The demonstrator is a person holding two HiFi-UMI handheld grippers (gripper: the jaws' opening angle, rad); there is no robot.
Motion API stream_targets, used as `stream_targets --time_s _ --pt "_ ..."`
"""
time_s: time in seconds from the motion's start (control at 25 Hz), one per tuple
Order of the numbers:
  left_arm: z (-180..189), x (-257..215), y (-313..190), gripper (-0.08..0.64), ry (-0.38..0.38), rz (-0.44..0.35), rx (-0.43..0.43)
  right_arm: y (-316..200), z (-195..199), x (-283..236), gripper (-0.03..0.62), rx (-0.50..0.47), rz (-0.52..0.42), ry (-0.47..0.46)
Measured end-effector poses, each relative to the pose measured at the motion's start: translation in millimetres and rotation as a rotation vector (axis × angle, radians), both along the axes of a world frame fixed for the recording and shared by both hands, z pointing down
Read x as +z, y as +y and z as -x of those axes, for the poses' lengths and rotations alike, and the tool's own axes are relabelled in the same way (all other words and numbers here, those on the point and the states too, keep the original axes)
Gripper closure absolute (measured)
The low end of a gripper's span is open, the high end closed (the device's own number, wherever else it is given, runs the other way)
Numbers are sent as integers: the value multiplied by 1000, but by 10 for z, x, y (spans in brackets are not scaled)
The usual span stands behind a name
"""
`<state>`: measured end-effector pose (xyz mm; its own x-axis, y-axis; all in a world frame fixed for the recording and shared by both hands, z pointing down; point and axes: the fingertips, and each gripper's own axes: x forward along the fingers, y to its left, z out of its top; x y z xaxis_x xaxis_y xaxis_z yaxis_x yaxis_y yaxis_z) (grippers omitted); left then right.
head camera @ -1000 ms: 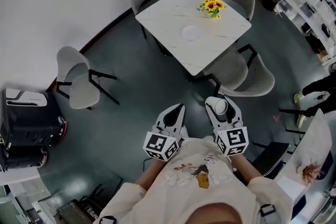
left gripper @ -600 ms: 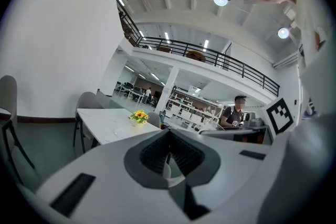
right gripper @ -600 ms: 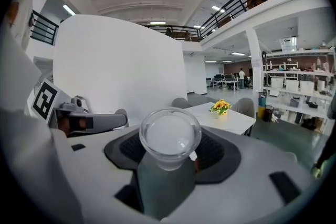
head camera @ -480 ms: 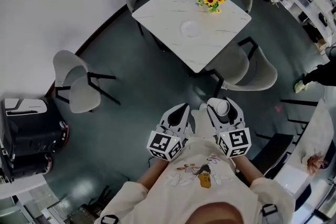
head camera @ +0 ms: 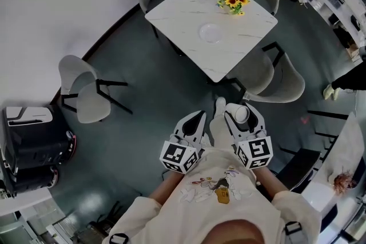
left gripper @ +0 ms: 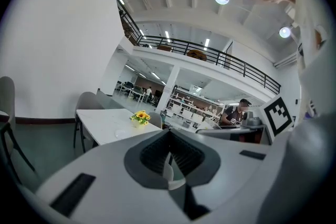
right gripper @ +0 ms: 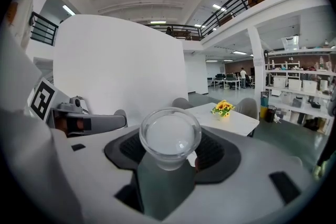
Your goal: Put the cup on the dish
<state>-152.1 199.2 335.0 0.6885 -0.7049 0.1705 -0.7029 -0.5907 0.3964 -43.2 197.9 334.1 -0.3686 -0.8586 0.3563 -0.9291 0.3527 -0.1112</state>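
Observation:
A clear glass cup (head camera: 241, 115) sits between the jaws of my right gripper (head camera: 239, 113), which is shut on it, held close to the person's body. In the right gripper view the cup (right gripper: 169, 136) fills the middle, mouth toward the camera, in my right gripper (right gripper: 173, 140). The round white dish (head camera: 210, 33) lies on the white marble table (head camera: 183, 11) far ahead, and shows small as the dish (left gripper: 121, 132) in the left gripper view. My left gripper (head camera: 193, 122) is alongside the right; the left gripper (left gripper: 169, 135) stands shut, holding nothing.
Sunflowers (head camera: 233, 0) stand on the table's far side. Grey chairs (head camera: 273, 80) ring the table, and another chair (head camera: 86, 91) is at the left. A black machine (head camera: 28, 143) stands at the left edge. A second person (head camera: 349, 86) is at the right edge. Dark floor lies between me and the table.
The person's shoe and leg have come forward between the two grippers. Both grippers keep their pose, the cup still held; the table has shifted only slightly in view.

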Motion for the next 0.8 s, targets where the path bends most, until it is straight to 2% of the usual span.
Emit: stream_targets --time_s 0.24,0.52,0.8 --pt "-193 51 -284 558 -13 7 24 -246 -127 26 325 0 -4 -6" --pt "-481 99 -778 558 -29 16 38 -760 -371 99 325 -1 0 1" --pt "-785 26 -1379 557 -62 -13 46 -1303 -591 76 325 -36 -2 11"
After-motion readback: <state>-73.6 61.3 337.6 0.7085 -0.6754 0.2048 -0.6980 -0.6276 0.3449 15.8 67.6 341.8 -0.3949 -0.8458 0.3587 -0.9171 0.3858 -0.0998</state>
